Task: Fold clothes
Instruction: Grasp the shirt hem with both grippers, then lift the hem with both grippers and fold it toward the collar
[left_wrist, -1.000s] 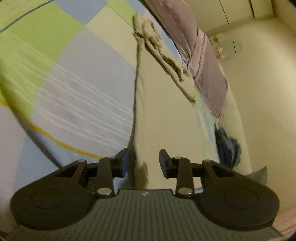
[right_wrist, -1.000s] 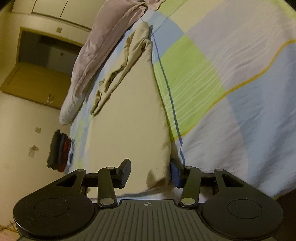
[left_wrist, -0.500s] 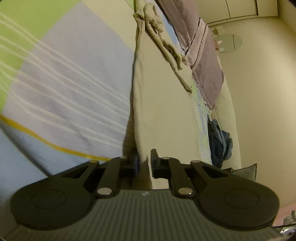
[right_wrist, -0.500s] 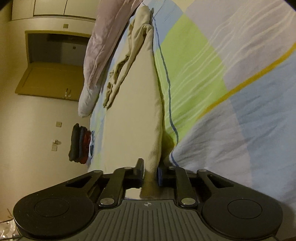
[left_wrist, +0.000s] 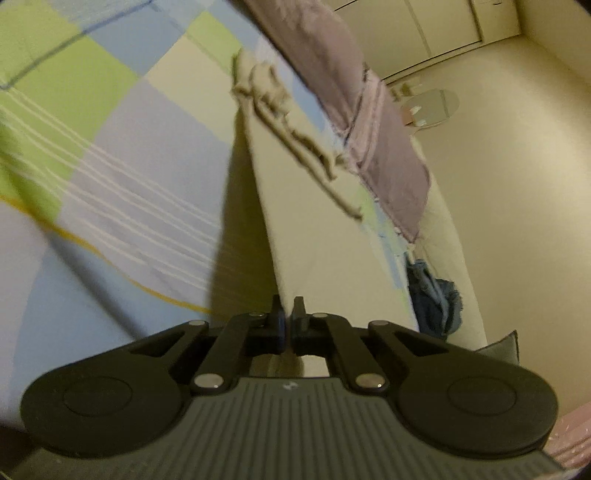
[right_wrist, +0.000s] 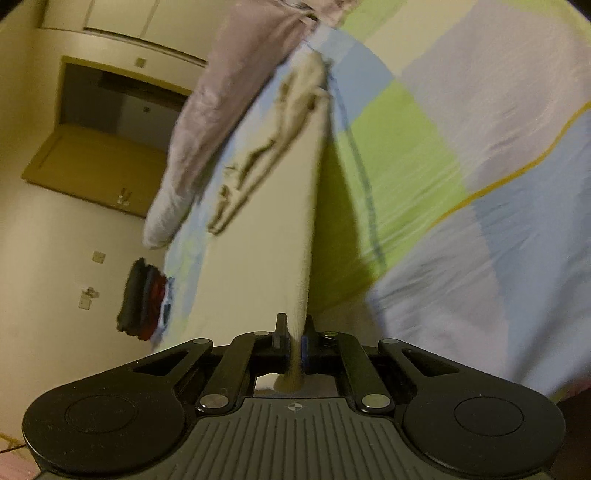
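Two grippers (left_wrist: 287, 316) (right_wrist: 294, 334) pinching cream garment (left_wrist: 325, 258) near edge.

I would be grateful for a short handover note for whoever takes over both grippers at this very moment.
Left gripper: jaws just closed, shut on a near corner of the beige garment.
Right gripper: jaws just closed, shut on the other near corner.
The garment lies lengthwise on the checked bed cover, far end bunched beside the mauve blanket. Folded clothes are stacked at the bed's edge.
Done: both corners gripped.
Left: the fold itself.
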